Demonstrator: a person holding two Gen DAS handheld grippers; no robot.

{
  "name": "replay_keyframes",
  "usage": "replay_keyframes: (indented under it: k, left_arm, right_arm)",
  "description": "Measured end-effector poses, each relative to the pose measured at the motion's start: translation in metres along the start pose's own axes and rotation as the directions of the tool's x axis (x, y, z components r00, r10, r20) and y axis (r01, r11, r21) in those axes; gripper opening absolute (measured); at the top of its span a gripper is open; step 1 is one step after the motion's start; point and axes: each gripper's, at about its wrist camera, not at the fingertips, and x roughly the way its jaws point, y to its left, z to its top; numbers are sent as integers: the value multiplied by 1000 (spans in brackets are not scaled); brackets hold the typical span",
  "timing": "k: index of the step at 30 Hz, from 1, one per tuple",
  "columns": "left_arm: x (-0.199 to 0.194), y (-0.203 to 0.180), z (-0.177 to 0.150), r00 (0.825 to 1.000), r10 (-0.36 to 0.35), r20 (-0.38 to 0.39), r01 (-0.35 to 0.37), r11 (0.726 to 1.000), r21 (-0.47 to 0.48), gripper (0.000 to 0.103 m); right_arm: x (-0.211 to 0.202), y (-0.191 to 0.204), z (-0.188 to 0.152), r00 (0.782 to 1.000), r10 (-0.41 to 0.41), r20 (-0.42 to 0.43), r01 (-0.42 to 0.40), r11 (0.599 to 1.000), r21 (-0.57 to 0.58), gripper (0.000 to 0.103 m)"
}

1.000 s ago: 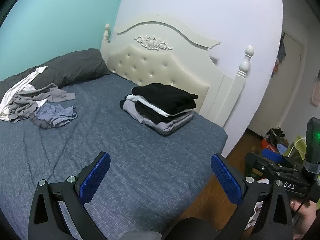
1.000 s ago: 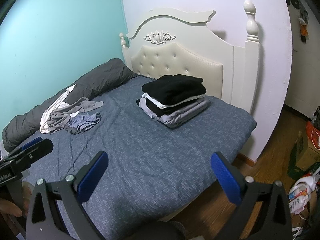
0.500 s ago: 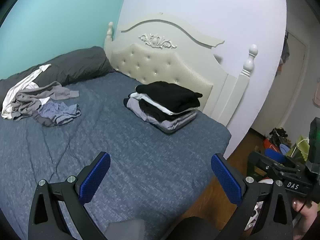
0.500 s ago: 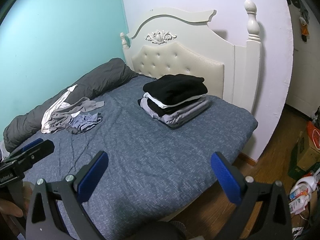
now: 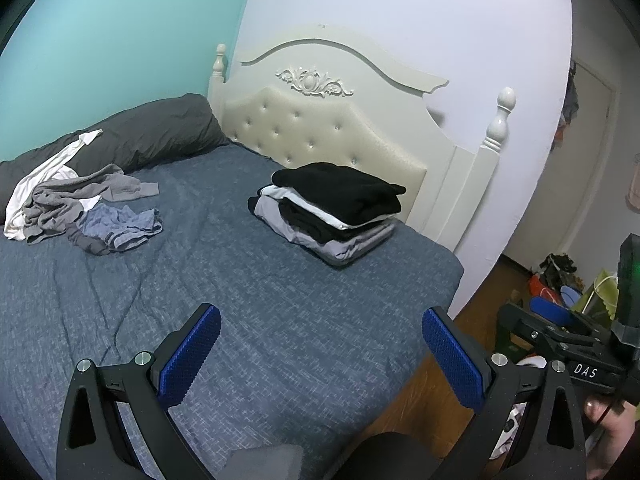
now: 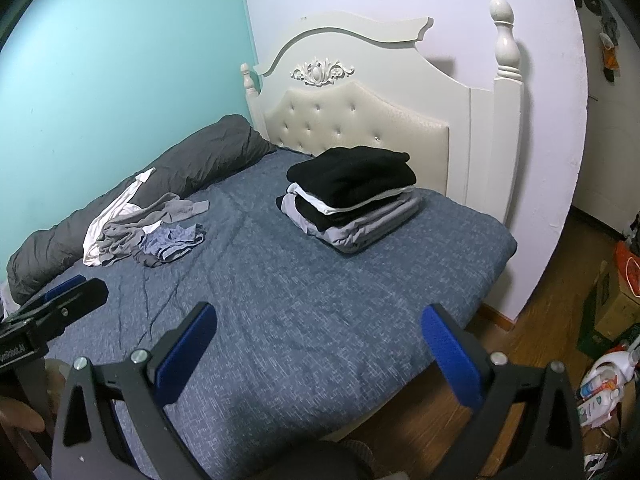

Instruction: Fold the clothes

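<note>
**Tools wide above the bed, laundry ahead-left**

Left tool (image 5: pixel 320 354) and right tool (image 6: pixel 318 350) hover wide apart and empty over the bed (image 5: pixel 280 320). Unfolded clothes (image 5: pixel 86 210) lie far-left, nearer the left tool; the folded stack (image 5: pixel 332 210) sits by the headboard (image 5: pixel 328 128).

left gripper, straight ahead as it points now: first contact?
Probably bare blue bedspread, short of the folded stack. The left gripper has open, empty jaws; depth is uncertain.
</note>
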Motion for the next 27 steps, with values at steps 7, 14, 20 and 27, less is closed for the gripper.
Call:
replay_keyframes:
  k: [7, 14, 20, 27]
  left_arm:
    - [-2, 4, 1, 1000, 5, 10, -5, 1000, -13, 102]
    - [-3, 4, 2, 1000, -2, 11, 2, 1000, -13, 102]
    - [-3, 2, 1, 1000, -4, 9, 4, 1000, -8, 102]
    - [-5, 3, 3, 1000, 4, 16, -4, 1000, -6, 102]
  right_arm:
    - [1, 0, -2, 1000, 1, -6, -1, 1000, 2, 103]
    - [0, 0, -2, 1000, 4, -5, -4, 1000, 4, 103]
    - [-2, 0, -2, 1000, 2, -1, -2, 1000, 5, 103]
    - [-1, 0, -2, 1000, 1, -3, -1, 1000, 5, 103]
